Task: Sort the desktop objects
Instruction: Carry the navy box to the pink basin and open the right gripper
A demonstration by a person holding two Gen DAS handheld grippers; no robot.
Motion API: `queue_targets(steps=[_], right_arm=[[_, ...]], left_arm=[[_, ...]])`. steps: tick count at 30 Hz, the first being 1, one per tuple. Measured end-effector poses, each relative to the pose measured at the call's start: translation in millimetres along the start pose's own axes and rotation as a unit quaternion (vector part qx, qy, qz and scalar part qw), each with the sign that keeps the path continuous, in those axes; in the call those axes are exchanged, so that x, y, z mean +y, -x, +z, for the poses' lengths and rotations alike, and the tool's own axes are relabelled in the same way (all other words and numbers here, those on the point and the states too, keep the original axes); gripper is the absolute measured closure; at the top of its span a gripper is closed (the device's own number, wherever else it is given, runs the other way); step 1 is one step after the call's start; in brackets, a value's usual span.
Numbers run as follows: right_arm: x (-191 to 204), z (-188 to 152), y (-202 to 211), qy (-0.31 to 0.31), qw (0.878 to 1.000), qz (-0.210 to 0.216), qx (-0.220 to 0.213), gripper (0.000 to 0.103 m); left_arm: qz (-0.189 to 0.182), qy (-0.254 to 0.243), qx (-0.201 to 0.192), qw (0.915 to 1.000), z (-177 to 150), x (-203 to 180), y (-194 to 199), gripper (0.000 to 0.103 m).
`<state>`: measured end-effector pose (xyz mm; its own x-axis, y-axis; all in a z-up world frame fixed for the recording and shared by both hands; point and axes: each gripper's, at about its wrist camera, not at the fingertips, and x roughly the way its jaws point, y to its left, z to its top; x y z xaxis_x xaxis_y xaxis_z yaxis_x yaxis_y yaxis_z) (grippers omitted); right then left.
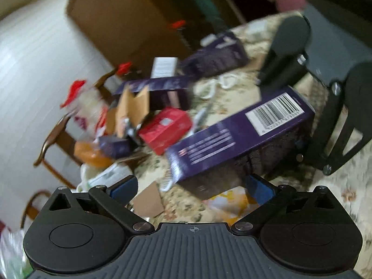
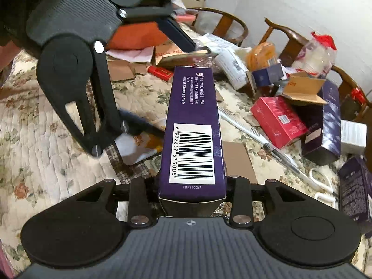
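Sorting: purple barcode box (image 2: 193,130) clamped by right gripper (image 2: 191,186), lifted over the quilted table (image 2: 34,139).
Left gripper (image 1: 190,186): fingers spread, empty, beside the box.
Progress: early; red carton (image 2: 279,121), comb (image 2: 246,127), cardboard scraps beyond the box, unsorted.
Label: 6922857673005.

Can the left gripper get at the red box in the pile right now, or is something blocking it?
Probably not directly. The left gripper is open, but the purple box held by the right gripper lies across its front, partly between its fingers. The red box sits beyond, against the cardboard carton.
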<state>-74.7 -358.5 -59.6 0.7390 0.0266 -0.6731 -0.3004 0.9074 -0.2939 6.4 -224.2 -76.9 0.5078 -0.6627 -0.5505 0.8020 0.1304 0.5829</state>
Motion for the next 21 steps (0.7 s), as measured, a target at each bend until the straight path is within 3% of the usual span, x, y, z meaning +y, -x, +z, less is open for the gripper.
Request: queue_targets(steps=[4,8,10,12,13,15,18,21], right_arm=[[5.4,0.6,5.6,0.043,0.999,0.011,0.008,0.06],[4.8,4.6,7.8,0.059,0.998,0.023,0.013,0.062],[1.8,5.4,5.4,0.056,0.998,0.014,0.009,0.058],[-7.0,5.6,0.8,0.023,1.0,-0.004,0.006,0.052],[-11.9,5.2,-2.4,0.001,1.0,-0.011,0.008,0.05],[-16.8,4.2,-6.0,-0.032,0.999,-0.013,0.004,0.048],[-15.9,6.0,-10.5,-0.075,0.996,-0.045,0.009,0.049],[-11.1,7.3,-10.7,-0.093,0.994,-0.048,0.007,0.052]], left_arm=[[-0.014,-0.069,-0.003,0.9975,3.5,-14.5,-3.0,0.0],[-0.035,-0.085,-0.006,0.9957,3.7,-19.7,-7.2,0.004],[-0.06,-0.043,0.006,0.9972,1.6,-14.1,-14.9,0.015],[-0.069,0.025,0.001,0.9973,-1.8,-2.5,-17.5,0.033],[-0.071,0.066,0.003,0.9953,-5.4,4.3,-20.0,0.034],[-0.066,0.111,0.01,0.9916,-12.5,7.8,-23.6,0.054],[-0.038,0.133,0.01,0.9904,-15.9,2.9,-25.2,0.06],[-0.008,0.114,0.004,0.9934,-12.2,-4.0,-21.1,0.062]])
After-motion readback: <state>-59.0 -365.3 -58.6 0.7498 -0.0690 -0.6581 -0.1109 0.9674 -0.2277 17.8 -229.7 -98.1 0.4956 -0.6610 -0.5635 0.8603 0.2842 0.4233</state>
